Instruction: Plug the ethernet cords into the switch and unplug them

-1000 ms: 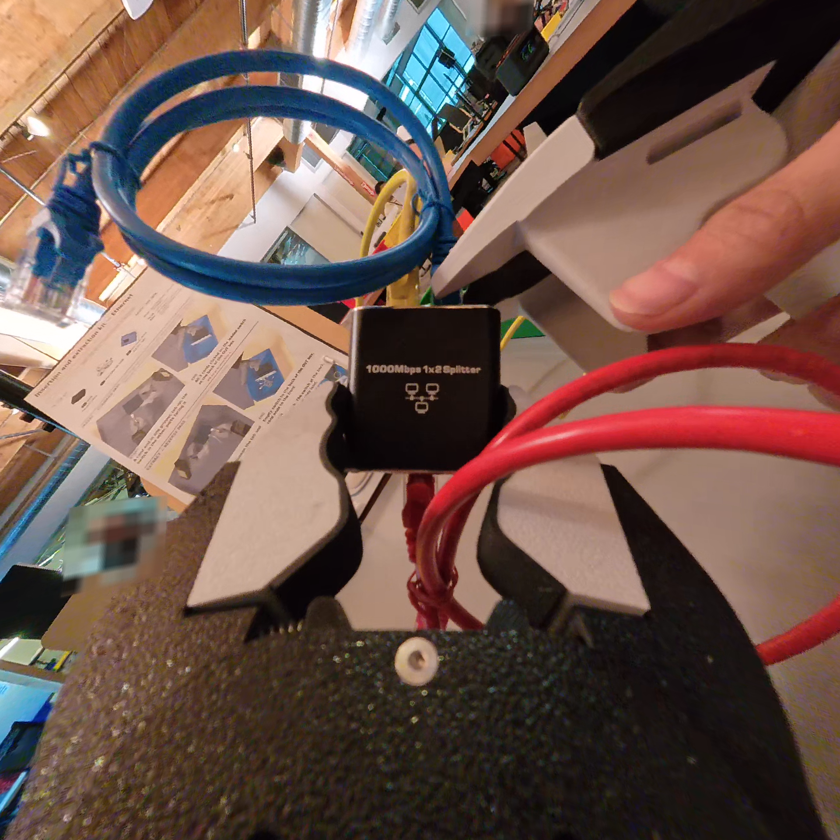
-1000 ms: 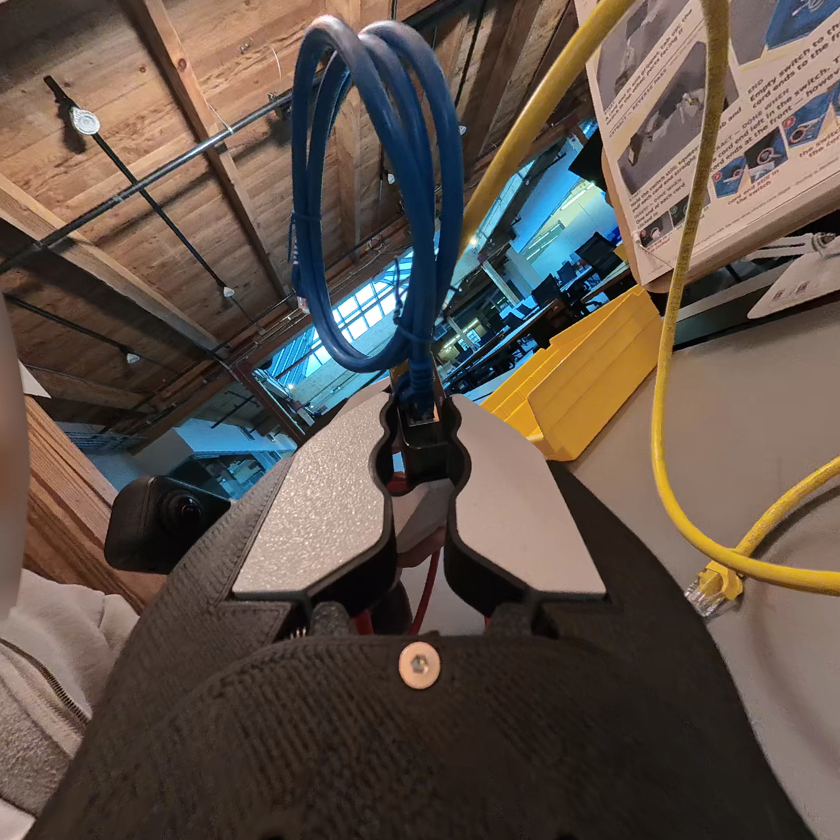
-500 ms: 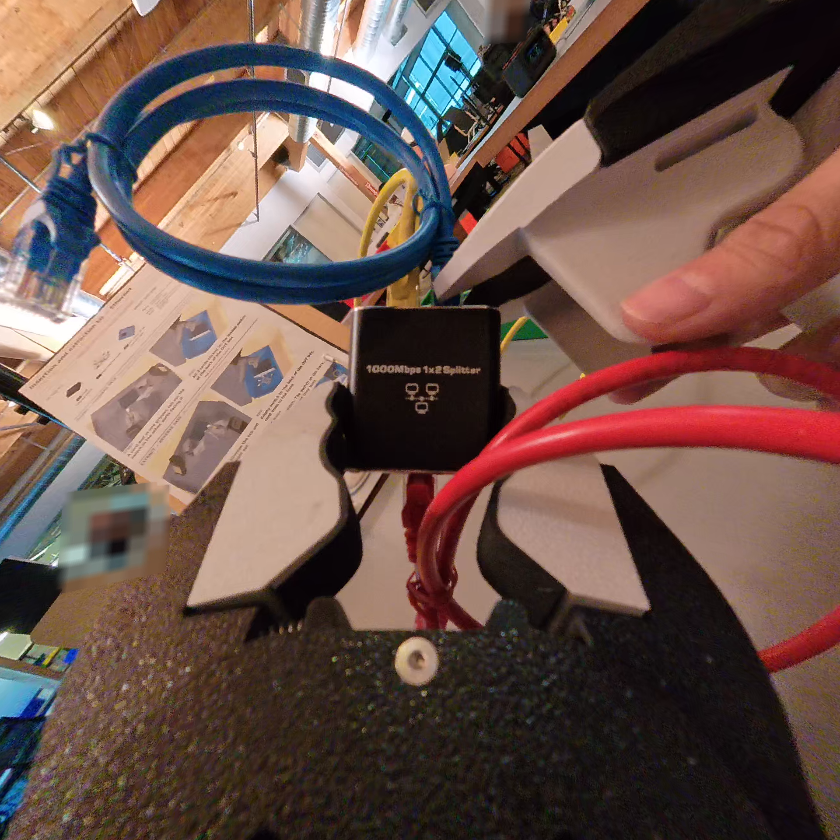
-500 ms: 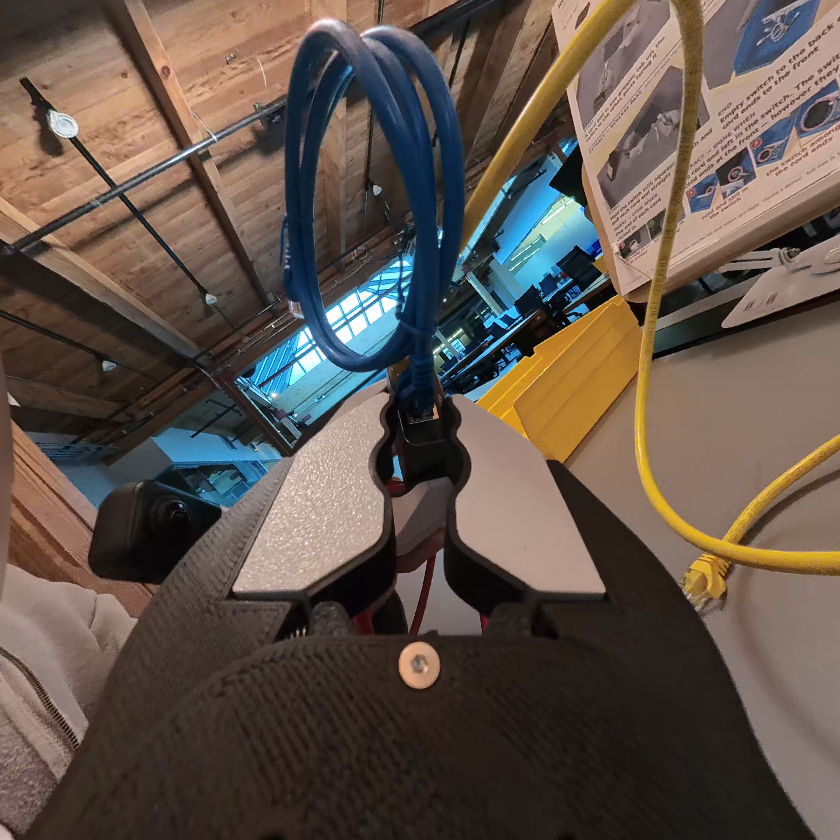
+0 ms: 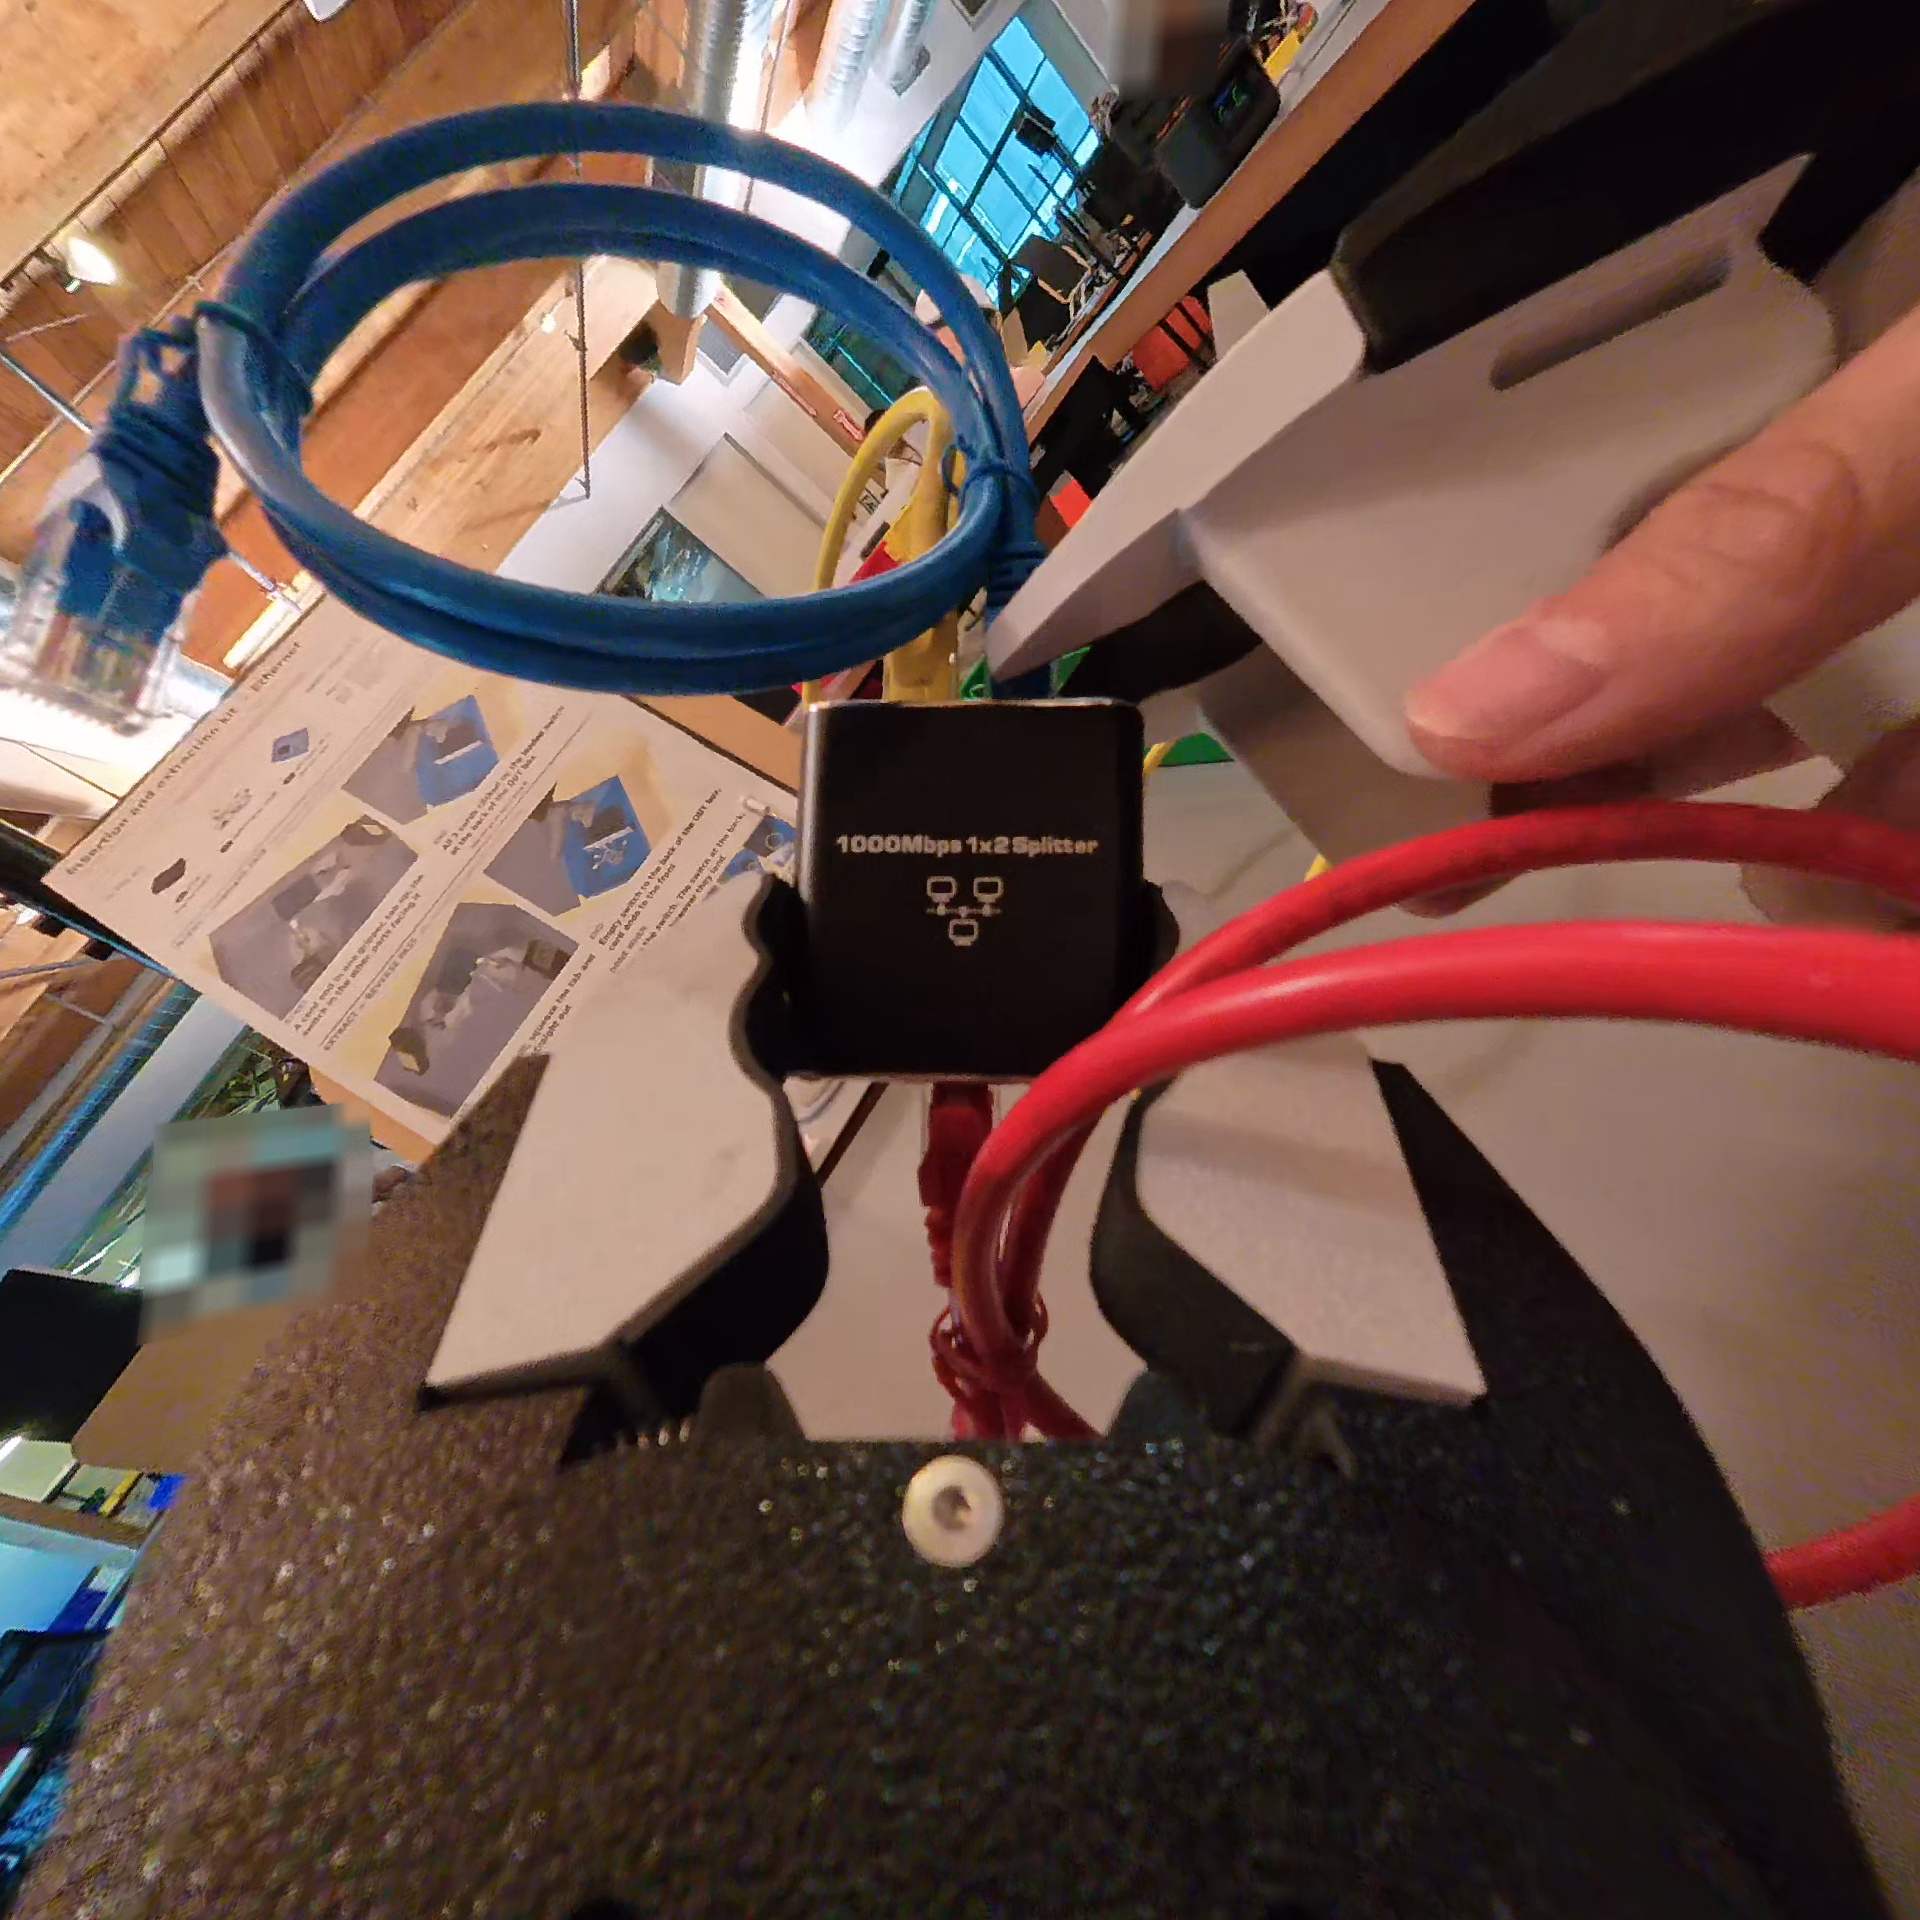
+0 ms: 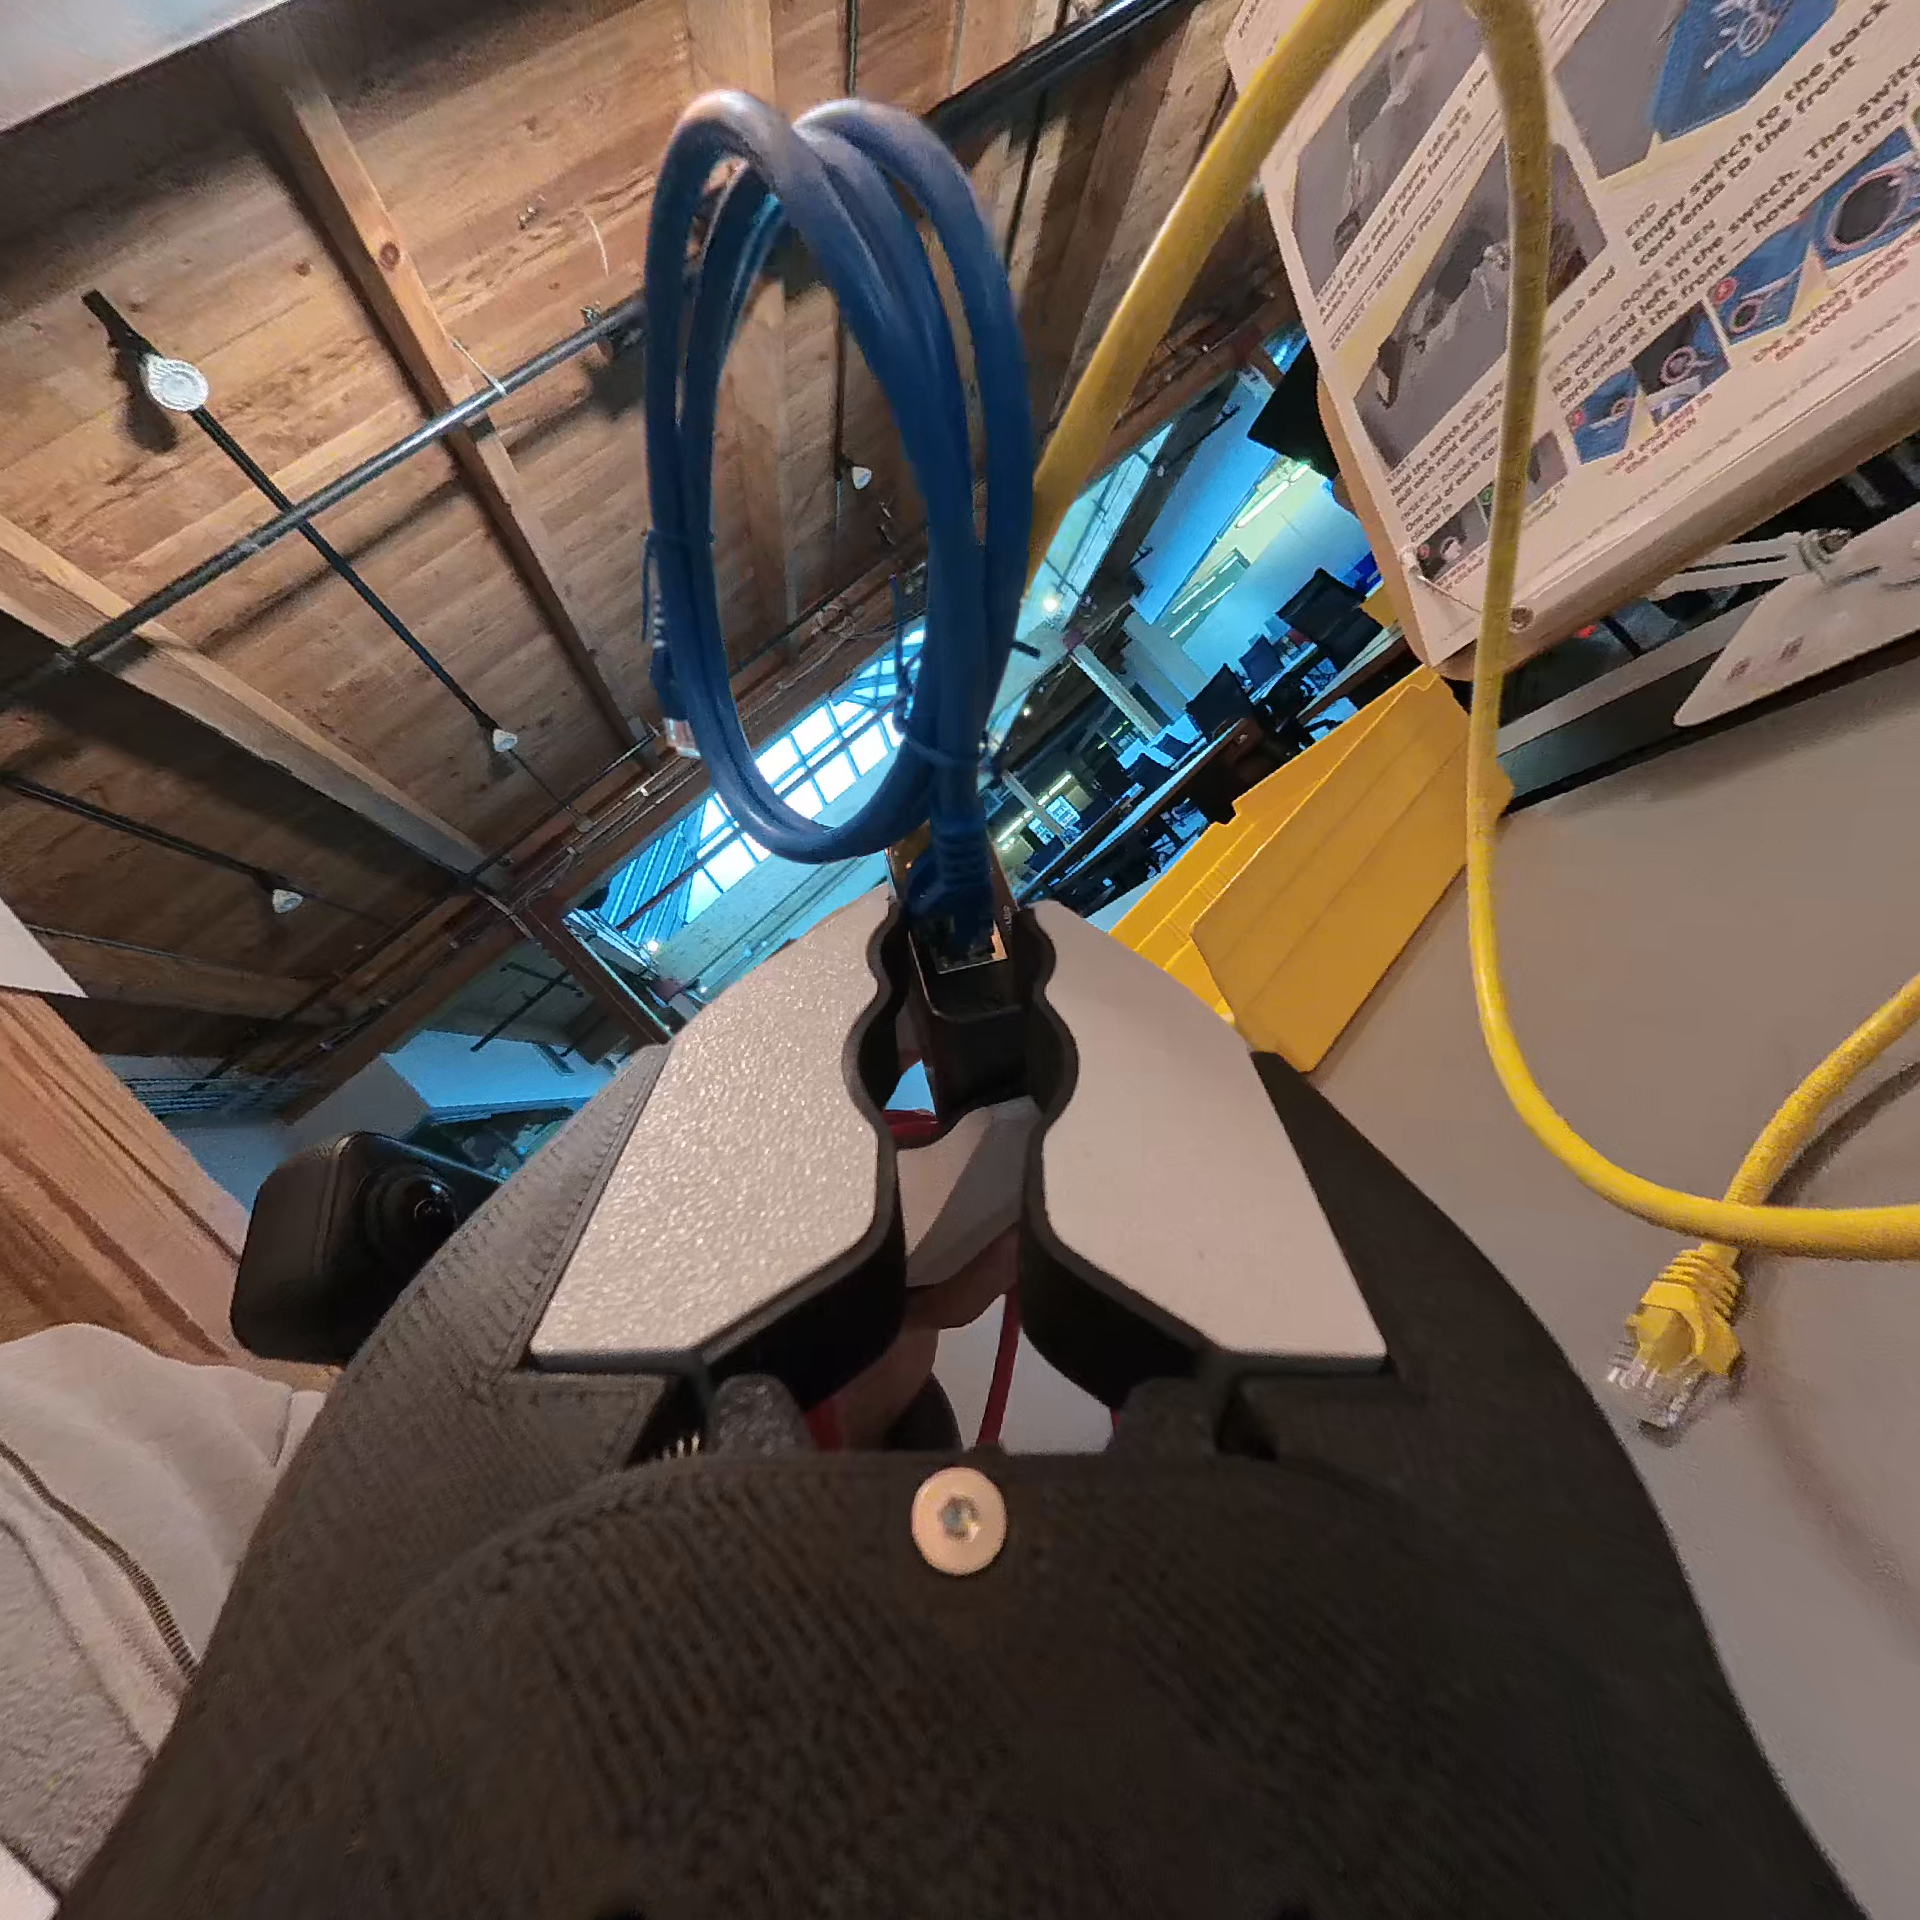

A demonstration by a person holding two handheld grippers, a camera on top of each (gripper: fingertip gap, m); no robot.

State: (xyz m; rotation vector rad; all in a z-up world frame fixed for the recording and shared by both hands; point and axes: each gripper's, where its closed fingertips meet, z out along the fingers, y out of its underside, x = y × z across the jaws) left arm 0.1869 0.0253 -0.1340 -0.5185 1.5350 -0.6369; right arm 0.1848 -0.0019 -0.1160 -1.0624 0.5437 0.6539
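left wrist view: almost nothing has shifted over the last second; the left gripper [image 5: 961, 997] stays clamped on the boxy, matte black switch [image 5: 966, 894], so the step looks paused mid-hold. glossy red cord [image 5: 1455, 966] enters its near end, blue cord [image 5: 582, 613] coils off its far end.

right wrist view: the right gripper [image 6: 961, 1023] is narrow, pinching the switch [image 6: 971, 1003] just below the blue plug [image 6: 951, 883]. the yellow cord [image 6: 1496, 935] has swung slightly; its free plug lies on the smooth grey tabletop [image 6: 1714, 987].

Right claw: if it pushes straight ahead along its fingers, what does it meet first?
The right claw is already shut on the black switch. Straight ahead is the blue cord's plug seated in the switch, then its coiled loop; depth beyond is unclear.
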